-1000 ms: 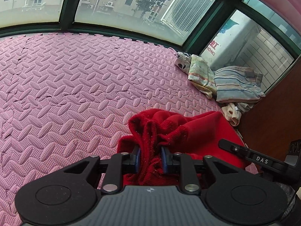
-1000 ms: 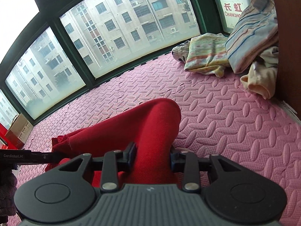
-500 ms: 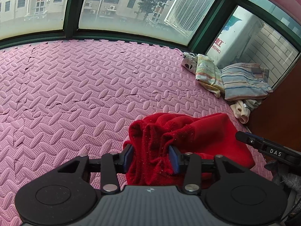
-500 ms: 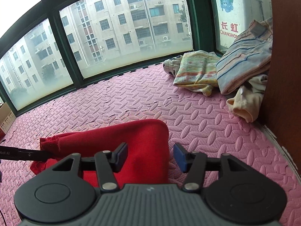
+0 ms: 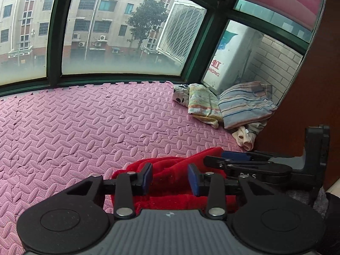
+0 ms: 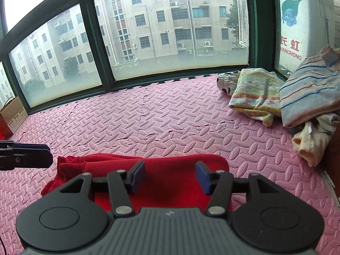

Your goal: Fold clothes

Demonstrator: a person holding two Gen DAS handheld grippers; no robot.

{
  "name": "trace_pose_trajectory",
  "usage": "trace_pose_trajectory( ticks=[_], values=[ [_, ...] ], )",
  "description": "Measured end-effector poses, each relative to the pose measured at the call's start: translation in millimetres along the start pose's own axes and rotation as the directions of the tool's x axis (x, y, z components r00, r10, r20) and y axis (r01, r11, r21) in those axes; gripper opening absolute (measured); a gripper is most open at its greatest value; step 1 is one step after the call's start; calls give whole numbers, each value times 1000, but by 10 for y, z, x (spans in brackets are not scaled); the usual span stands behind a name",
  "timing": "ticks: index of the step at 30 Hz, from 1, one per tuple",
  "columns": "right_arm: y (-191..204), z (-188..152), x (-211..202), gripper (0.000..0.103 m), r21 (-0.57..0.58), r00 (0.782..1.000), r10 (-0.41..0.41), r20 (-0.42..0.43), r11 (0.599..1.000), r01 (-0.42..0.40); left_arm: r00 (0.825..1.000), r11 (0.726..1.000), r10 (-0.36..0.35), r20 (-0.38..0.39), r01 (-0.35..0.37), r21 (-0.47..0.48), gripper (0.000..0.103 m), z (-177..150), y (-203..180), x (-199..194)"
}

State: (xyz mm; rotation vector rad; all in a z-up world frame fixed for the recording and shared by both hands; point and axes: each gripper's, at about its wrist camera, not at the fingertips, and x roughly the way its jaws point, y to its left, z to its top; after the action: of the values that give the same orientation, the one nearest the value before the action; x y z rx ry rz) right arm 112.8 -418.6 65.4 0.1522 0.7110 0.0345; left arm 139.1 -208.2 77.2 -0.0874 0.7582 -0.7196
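Both my left gripper (image 5: 170, 179) and right gripper (image 6: 170, 175) stand wide, holding nothing; the red sweater (image 6: 170, 182) lies folded just beneath them, other clothes (image 6: 282, 97) ahead-right still waiting.

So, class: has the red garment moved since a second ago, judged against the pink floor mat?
Yes. The red garment has dropped: it stood bunched up between the right gripper fingers, and now lies flat on the pink floor mat.
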Motion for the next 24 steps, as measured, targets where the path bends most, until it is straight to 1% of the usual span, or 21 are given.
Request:
trace_pose_trajectory(
  ticks=[1,3,4,6,9,14,16,19,22,24],
  values=[
    [24,4,34,54,-11,1000,3,-5,1000,-3,1000,1000,-18,-7,19,12,33,-25,-37,38],
    [57,16,84,54,-32,1000,6,-11,999,-6,998,998,-54,-33,55,41,32,-88,-109,128],
    [72,23,114,54,-39,1000,5,-15,999,-6,997,997,-60,-48,62,52,32,-118,-130,173],
    [97,33,162,54,-54,1000,3,-22,999,-4,993,994,-73,-87,80,77,28,-200,-173,264],
    [110,42,212,54,-68,1000,1,-28,998,-3,991,988,-86,-104,98,116,28,-289,-202,290],
    [89,32,350,54,-51,999,1,-50,999,-3,986,983,-98,-133,117,139,28,-383,-164,312],
    [80,12,416,54,-41,998,-1,-58,999,-2,986,981,-93,-142,115,154,28,-444,-157,318],
    [95,-5,456,54,-38,999,-4,-49,999,2,986,980,-90,-144,113,162,28,-495,-140,320],
    [90,29,361,54,-24,1000,2,-23,1000,-2,987,982,-94,-133,114,148,29,-450,-127,285],
    [104,58,235,54,-35,1000,8,7,999,-8,989,984,-87,-116,104,147,30,-395,-116,250]
  ],
)
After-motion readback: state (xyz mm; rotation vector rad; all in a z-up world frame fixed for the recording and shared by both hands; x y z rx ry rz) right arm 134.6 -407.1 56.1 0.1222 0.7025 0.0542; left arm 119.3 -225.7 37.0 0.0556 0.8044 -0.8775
